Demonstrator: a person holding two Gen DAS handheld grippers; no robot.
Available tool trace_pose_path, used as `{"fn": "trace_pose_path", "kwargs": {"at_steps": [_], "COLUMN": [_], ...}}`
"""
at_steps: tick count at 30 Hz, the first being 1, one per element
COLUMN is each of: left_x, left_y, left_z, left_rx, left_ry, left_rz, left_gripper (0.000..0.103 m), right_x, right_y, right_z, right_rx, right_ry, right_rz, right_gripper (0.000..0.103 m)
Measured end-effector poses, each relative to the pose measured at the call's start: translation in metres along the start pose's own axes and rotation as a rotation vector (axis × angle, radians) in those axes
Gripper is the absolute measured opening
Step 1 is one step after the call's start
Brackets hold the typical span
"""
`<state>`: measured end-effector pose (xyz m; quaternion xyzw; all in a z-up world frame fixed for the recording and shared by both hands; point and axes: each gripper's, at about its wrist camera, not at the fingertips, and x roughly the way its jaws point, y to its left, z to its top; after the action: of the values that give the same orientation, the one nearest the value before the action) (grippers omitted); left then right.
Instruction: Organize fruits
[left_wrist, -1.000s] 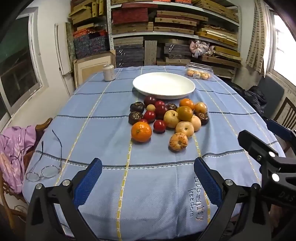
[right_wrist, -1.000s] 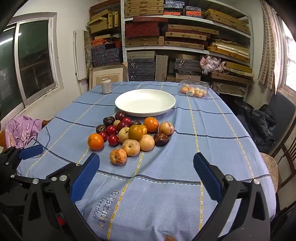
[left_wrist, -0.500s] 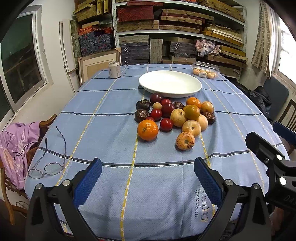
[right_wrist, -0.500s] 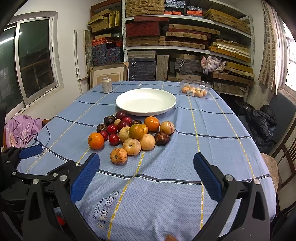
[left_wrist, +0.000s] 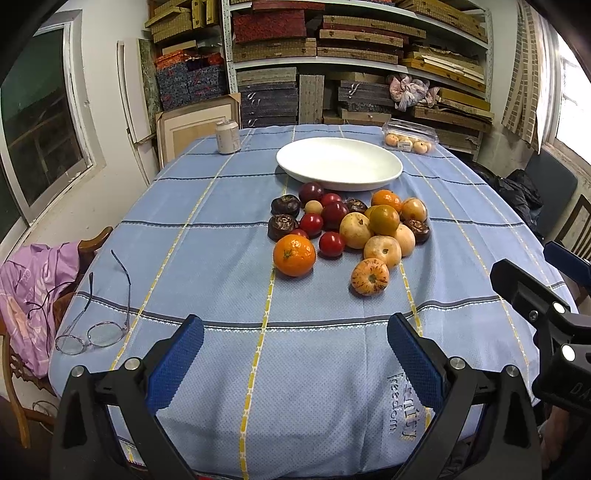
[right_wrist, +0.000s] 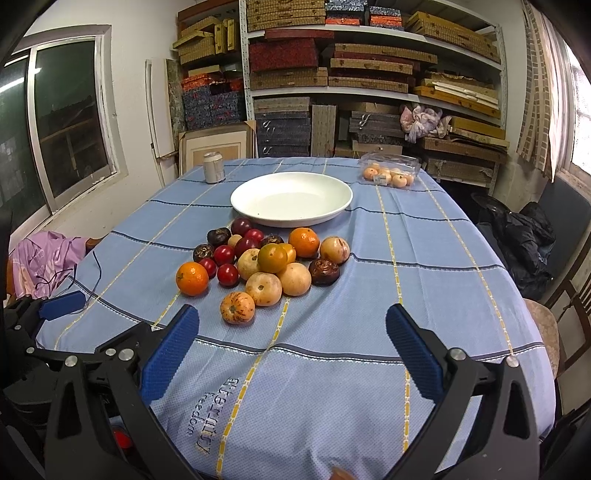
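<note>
Left gripper (left_wrist: 293, 343): my fingers stand wide apart, holding nothing, low over the near edge of the bench.
Right gripper (right_wrist: 291, 332): fingers likewise spread and bare, beside the left one; both face the fruit, which I judge a ready stance before the first pick.
Tablecloth (left_wrist: 221, 258): blue, striped, covering the bench; fruit rests directly on it.
Eyeglasses (left_wrist: 92, 332): folded open at the near left edge, well apart from the fruit.
Striped fruit (right_wrist: 237, 307): nearest piece, just clear of the heap, so the easiest first grasp in my judgement.
Orange (right_wrist: 192, 278): at the heap's left flank, free on its outer side.
Fruit heap (right_wrist: 273, 258): mixed red, dark, yellow and orange pieces touching one another; one rides on top.
White dish (right_wrist: 258, 216): directly behind the heap, nothing in it; the likely destination.
Can (right_wrist: 214, 167): far left, upright.
Clear fruit box (right_wrist: 389, 170): far right.
</note>
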<state>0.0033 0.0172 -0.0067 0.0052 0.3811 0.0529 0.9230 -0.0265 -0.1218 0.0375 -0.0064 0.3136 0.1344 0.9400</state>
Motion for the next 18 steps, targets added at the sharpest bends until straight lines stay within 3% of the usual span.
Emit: {"fn": "trace_pose_path", "kwargs": {"at_steps": [18], "left_x": [0.003], "left_y": [0.0], "left_z": [-0.0012], "left_rx": [-0.004], "left_ry": [0.01], "left_rz": [0.005], "left_gripper": [0.1], "right_x": [0.0017], "right_y": [-0.0011], "right_z": [-0.001], "right_rx": [0.006], "right_ry": [0.006], "right_rz": [-0.004], "right_gripper": [0.099]}}
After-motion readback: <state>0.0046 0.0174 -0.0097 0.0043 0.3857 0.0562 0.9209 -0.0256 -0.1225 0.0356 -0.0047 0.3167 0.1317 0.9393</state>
